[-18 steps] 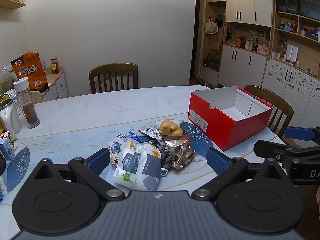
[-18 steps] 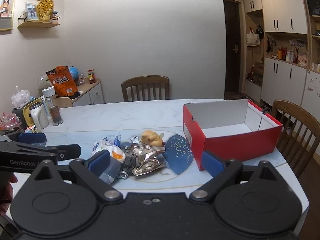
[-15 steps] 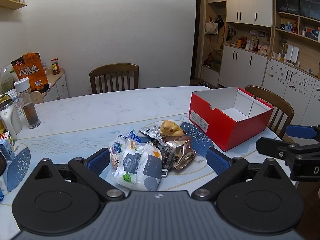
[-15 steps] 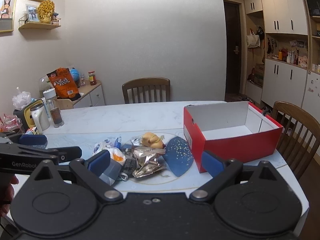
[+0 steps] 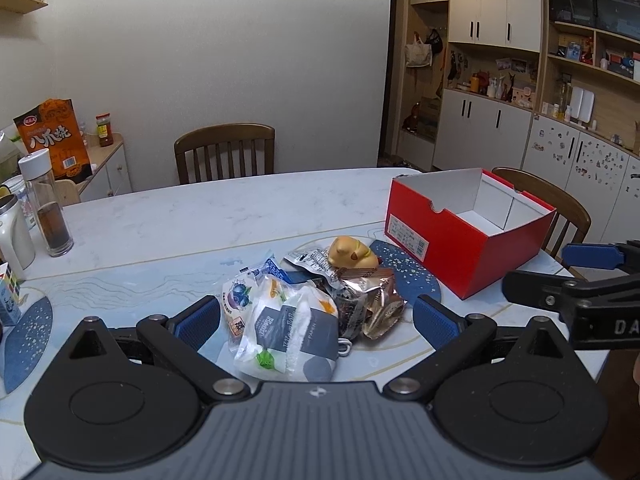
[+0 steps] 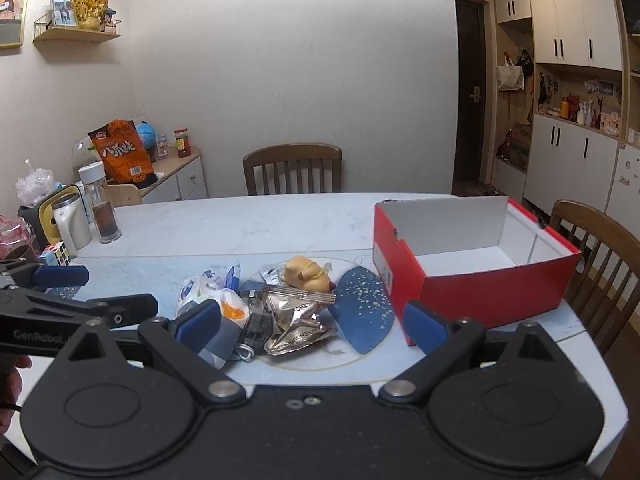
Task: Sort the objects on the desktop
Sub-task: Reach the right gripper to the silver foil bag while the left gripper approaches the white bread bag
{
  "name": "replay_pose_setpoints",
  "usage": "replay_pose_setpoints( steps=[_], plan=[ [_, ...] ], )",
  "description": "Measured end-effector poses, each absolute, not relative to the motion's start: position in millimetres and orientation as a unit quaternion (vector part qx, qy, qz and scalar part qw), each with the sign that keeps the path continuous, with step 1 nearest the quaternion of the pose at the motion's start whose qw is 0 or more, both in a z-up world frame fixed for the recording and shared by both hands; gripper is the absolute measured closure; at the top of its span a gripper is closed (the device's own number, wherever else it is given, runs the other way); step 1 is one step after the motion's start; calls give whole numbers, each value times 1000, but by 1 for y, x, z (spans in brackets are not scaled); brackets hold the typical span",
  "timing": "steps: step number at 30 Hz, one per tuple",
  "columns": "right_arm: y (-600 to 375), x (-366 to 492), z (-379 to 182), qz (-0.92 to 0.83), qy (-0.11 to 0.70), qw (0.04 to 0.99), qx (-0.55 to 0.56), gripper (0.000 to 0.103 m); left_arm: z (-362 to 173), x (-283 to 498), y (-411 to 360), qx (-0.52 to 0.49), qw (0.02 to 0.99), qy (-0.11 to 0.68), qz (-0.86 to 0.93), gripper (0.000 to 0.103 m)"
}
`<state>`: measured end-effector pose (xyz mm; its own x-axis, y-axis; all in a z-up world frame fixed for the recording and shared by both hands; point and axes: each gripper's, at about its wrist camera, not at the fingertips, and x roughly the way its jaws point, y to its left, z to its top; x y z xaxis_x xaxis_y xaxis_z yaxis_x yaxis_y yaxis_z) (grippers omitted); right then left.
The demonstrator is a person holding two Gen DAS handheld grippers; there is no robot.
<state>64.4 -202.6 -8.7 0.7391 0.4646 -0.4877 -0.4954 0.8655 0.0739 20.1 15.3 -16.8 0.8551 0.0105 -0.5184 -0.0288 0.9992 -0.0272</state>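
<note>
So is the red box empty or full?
Empty. The red box has no lid, and only its bare white floor and walls show inside.

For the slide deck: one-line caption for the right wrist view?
Open right tongs hover before a snack-packet pile beside an empty red box.

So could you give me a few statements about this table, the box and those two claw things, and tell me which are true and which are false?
1. The red box is empty. True.
2. The left gripper is clamped on a packet. False: it is open, holding nothing.
3. The yellow toy lies in the pile of packets. True.
4. The box stands left of the pile. False: it stands to the right.
5. The right gripper is open. True.
</note>
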Motion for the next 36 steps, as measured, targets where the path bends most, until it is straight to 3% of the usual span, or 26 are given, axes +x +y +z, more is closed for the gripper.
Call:
replay_pose_setpoints(
  steps=[36],
  plan=[
    [-125, 171, -76, 218, 331, 916, -59, 10, -105, 111, 56, 4, 936, 349, -51, 0]
  ],
)
